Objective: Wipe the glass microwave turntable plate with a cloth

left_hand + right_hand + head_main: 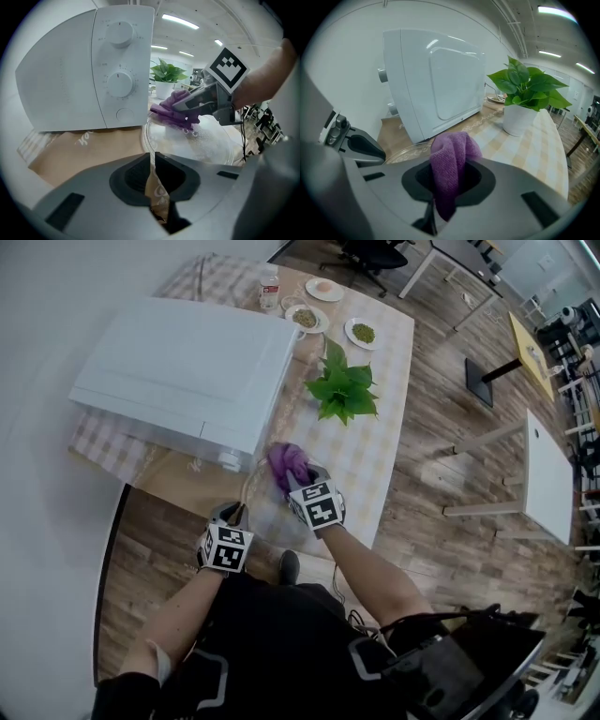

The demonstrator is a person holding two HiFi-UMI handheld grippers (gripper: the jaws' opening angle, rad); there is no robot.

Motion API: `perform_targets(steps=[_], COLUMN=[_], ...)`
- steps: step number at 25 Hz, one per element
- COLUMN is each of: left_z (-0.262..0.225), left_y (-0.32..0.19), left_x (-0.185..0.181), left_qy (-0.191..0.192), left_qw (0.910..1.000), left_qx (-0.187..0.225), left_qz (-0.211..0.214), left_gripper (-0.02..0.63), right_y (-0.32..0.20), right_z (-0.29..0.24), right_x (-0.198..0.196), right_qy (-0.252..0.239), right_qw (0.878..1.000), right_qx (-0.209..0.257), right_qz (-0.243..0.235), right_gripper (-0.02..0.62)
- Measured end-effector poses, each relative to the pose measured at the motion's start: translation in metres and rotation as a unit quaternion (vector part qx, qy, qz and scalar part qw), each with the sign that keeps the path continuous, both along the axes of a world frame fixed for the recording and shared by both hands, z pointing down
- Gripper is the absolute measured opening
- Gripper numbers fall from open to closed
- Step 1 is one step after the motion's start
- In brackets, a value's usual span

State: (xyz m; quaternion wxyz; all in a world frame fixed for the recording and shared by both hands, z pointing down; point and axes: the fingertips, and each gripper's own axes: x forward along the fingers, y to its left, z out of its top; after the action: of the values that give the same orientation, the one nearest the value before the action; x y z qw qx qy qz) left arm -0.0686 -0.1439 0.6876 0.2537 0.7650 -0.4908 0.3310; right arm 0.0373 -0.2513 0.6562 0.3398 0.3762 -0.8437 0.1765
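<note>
Where the head view looks down on the table (380, 460), the glass plate (265, 510) lies at its near edge, just in front of the white microwave (187, 371), with a potted plant (343, 390) farther off to the right. The right gripper (298, 482) holds the purple cloth (286, 463) down on the plate's far side. The left gripper (234, 515) sits at the plate's near-left rim.

In the left gripper view, that gripper's jaws are drawn together to a thin slit with nothing between them. Their tips are at the plate's near rim, but I cannot tell whether they press on it. Beyond them the cloth rests on the glass.

In the right gripper view, the jaws are clamped on a bunched fold of the cloth. The plate's edge curves past on the left and the plant stands to the right.

The plate is probably stiff, fairly heavy, slick and breakable. It is likely to slide or turn under the wiping, so it is best steadied at the rim. The cloth is soft and light, and it is held well enough by its bunched middle.
</note>
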Motion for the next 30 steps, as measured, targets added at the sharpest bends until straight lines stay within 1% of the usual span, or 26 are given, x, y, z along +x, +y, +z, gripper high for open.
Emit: perform_targets(steps=[5,8,11,16,25,30], left_z=[0.003,0.003,0.003,0.002,0.002,0.001], left_y=[0.003,0.002,0.002,0.002,0.003,0.002], left_x=[0.002,0.003,0.005,0.003,0.004,0.004], left_qy=[-0.002,-0.009,-0.019,-0.012,-0.012,-0.019], left_qw=[0.9999,0.9999,0.9998,0.9999,0.9998,0.9995], left_qx=[-0.011,-0.005,0.003,0.006,0.016,0.023], left_qz=[-0.002,0.001,0.007,-0.005,-0.003,-0.002], left_gripper=[0.031,0.012,0.009,0.009,0.008,0.008], right_y=[0.004,0.006,0.009,0.015,0.023,0.026], right_z=[0.000,0.002,0.004,0.007,0.010,0.011], right_x=[0.013,0.023,0.035,0.053,0.082,0.093], right_qy=[0.011,0.011,0.010,0.012,0.014,0.013], right_qw=[1.000,1.000,1.000,0.999,0.998,0.996], right_qx=[-0.002,-0.006,-0.008,-0.015,-0.019,-0.023], right_qz=[-0.002,0.011,0.023,0.041,0.067,0.083], right_gripper=[0.064,0.064,0.066,0.067,0.071,0.071])
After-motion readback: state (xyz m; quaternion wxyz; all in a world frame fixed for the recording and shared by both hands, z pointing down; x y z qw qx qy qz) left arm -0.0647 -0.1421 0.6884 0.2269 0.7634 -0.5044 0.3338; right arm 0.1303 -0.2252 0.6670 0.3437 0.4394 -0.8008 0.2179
